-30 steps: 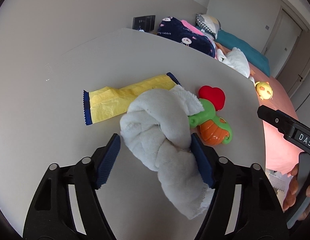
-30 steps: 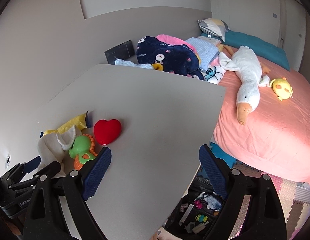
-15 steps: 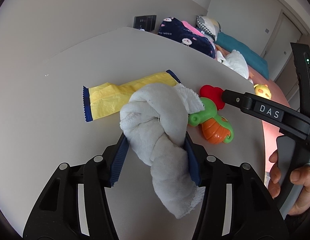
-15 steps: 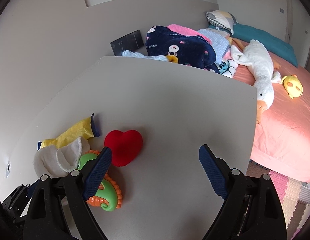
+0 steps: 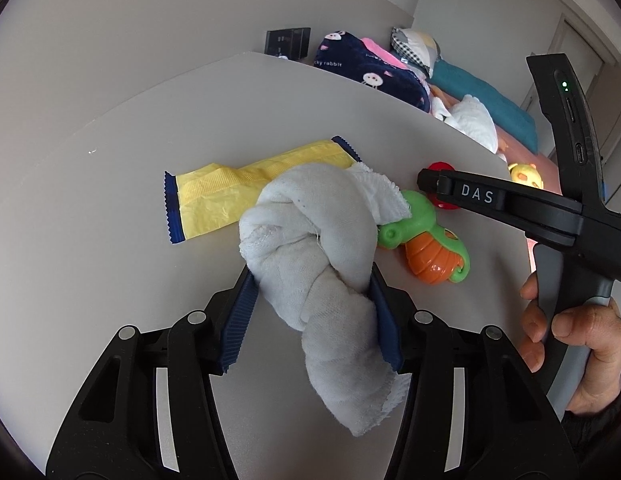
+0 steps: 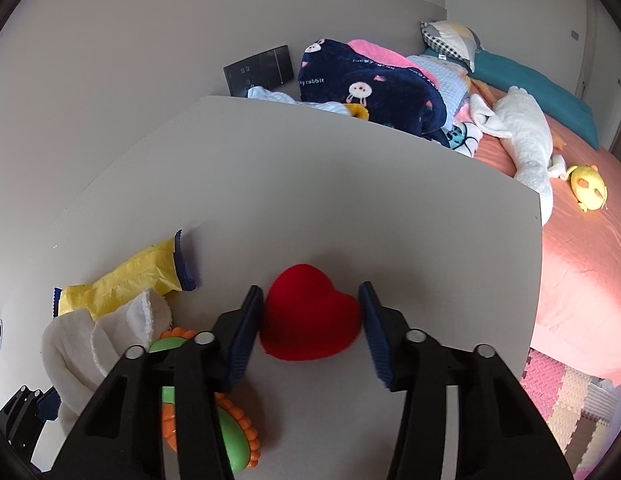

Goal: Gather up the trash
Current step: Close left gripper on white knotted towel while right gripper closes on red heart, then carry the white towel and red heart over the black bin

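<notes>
My left gripper is shut on a knotted white cloth on the grey table. A yellow wrapper with blue ends lies behind the cloth, also seen in the right wrist view. A green and orange toy lies to the cloth's right. My right gripper is open, its pads on either side of a red heart, near its sides. The cloth also shows in the right wrist view, as does the toy.
The table's right edge drops to a bed with a pink sheet. On the bed lie a navy blanket, a white plush goose and a yellow plush. A dark panel is on the wall.
The left gripper closed on the white cloth. The right gripper moved in over the table, narrowed, and came around the red heart.
</notes>
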{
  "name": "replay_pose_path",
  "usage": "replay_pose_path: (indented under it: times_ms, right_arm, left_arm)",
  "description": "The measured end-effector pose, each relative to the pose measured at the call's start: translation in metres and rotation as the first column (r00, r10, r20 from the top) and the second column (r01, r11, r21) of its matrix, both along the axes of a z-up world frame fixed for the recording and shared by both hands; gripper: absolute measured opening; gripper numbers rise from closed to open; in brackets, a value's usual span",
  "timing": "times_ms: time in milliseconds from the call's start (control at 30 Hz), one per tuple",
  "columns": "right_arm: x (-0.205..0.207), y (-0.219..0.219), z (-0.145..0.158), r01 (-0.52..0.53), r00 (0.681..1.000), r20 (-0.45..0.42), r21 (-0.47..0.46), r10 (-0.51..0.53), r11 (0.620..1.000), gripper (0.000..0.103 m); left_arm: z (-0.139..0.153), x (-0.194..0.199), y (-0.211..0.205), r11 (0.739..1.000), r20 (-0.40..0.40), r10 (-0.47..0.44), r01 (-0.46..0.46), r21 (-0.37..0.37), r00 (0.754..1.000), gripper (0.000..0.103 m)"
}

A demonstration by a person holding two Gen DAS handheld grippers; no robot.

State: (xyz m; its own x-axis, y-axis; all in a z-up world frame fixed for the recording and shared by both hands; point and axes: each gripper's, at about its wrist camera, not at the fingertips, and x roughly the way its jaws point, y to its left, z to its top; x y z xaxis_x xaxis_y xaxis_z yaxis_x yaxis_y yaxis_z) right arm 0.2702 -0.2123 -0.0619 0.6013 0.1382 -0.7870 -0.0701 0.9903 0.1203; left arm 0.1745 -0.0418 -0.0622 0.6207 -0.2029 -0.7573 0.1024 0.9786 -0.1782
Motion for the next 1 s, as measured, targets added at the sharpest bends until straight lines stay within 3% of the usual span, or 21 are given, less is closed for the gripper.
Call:
replay_pose_path:
  times_ms: [300,533,1000]
  right_arm:
    - [-0.014,-0.015,0.012,-0.002,1.000,0.021,0.036,0.001,0.999,0.049]
    - [-0.038,-0.028,0.038,-0.017,0.997,0.071,0.043,0.014,0.999,0.049]
    - [-0.099,-0.059,0.072,-0.027,0.992,0.121,0.065,0.019,0.998,0.049]
  left_arm:
    - [0.009,-0.004,0.004,0.999,0.023,0.032,-0.032,-0.002,0.999,0.043]
    - [0.031,-0.020,0.010,0.997,0.072,0.075,-0.074,-0.023,0.995,0.042]
    - [0.064,-0.056,-0.024,1.000,0.121,0.031,-0.030,-0.004,0.992,0.042]
